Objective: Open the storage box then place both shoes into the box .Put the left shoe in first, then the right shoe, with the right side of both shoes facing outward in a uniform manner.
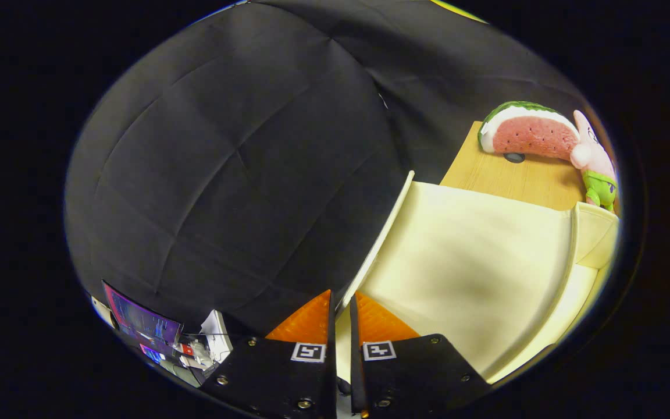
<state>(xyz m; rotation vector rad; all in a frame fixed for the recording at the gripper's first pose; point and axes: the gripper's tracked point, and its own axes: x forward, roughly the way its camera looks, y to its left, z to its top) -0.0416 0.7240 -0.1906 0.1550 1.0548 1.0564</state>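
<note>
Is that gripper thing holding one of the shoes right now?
No. The hand-held gripper has its fingers nearly closed on the thin edge of the cream storage box lid, not on a shoe.

Fingers of the gripper nearly closed on the raised box lid, blocking the way ahead; open room beside it toward the booth wall. Beyond, watermelon plush and pink plush toy crowding the wooden table.

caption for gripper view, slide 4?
Gripper pinching the cream storage box lid edge, lifted beside a watermelon plush.
</note>
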